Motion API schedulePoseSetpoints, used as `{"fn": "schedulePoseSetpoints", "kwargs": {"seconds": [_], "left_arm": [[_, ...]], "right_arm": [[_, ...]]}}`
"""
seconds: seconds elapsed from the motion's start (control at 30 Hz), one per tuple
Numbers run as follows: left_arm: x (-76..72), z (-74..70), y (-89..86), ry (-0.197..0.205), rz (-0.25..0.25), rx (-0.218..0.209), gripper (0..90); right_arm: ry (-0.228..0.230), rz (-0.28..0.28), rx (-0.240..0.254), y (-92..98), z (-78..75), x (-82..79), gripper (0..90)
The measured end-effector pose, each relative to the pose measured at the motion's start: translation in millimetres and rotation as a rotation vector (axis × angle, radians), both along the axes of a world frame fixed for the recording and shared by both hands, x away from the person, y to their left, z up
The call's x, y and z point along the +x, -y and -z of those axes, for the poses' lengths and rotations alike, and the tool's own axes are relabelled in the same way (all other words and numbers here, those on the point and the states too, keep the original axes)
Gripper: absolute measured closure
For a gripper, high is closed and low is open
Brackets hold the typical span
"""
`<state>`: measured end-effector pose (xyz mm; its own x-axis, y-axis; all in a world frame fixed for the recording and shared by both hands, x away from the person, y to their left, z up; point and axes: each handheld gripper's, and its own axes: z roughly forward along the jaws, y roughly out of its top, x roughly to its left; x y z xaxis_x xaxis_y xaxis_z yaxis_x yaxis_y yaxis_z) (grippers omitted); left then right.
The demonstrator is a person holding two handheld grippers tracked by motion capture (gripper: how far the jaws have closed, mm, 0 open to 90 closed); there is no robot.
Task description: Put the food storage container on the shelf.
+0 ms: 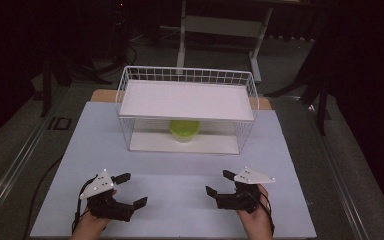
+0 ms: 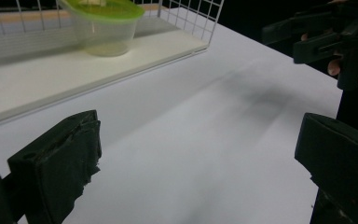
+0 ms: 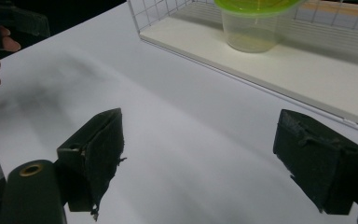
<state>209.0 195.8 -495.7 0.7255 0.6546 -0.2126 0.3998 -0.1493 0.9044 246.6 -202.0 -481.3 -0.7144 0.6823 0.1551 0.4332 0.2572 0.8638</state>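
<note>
A clear plastic tub with a green lid (image 1: 184,130) stands on the lower shelf of a white wire rack (image 1: 186,109); the tub (image 2: 103,25) also shows at the top of the left gripper view, and the tub (image 3: 253,24) at the top of the right gripper view. My left gripper (image 1: 129,190) rests low over the white table at the front left, jaws wide apart and empty. My right gripper (image 1: 219,183) sits at the front right, also open with nothing between its jaws. In their own views the left gripper (image 2: 200,168) and the right gripper (image 3: 205,163) look over bare tabletop toward the rack.
The rack has a flat white top shelf (image 1: 187,100) and wire walls on three sides, open toward me. The white table surface (image 1: 175,170) spreads between the rack and my hands. Behind the table stand dark frames and a white stand (image 1: 220,25).
</note>
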Motion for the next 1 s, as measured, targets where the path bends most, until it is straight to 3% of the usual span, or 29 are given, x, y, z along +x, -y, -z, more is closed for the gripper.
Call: {"fn": "schedulePoseSetpoints", "kwargs": {"seconds": [0.13, 0.23, 0.3, 0.47, 0.63, 0.77, 1.0], "left_arm": [[-0.6, 1.1, -4.8, 0.005, -0.005, 0.007, 1.2], [-0.3, 1.0, -9.0, -0.005, 0.014, 0.004, 1.2], [-1.0, 2.1, -11.5, -0.010, 0.036, 0.026, 1.3], [-3.5, 4.0, -14.8, -0.002, 0.045, 0.038, 1.3], [-7.5, 2.9, -22.7, 0.023, 0.055, 0.031, 1.2], [-7.0, 3.3, -28.5, 0.024, 0.037, 0.005, 1.3], [-4.6, 4.4, -31.1, 0.025, 0.034, -0.018, 1.3]], "right_arm": [[0.000, 0.001, -0.007, 8.1, 2.7, -3.4, 16.1], [0.004, 0.006, -0.011, 14.2, 1.7, -5.7, 16.1], [0.003, 0.008, -0.010, 17.7, 1.0, -6.6, 16.1], [0.018, 0.013, -0.016, 25.1, -1.2, -9.8, 16.1], [0.031, 0.014, -0.010, 32.6, -3.1, -12.7, 16.1], [0.035, 0.016, 0.012, 37.0, -1.9, -11.8, 16.0], [0.033, 0.012, -0.002, 40.7, 5.1, -8.8, 16.1]]}}
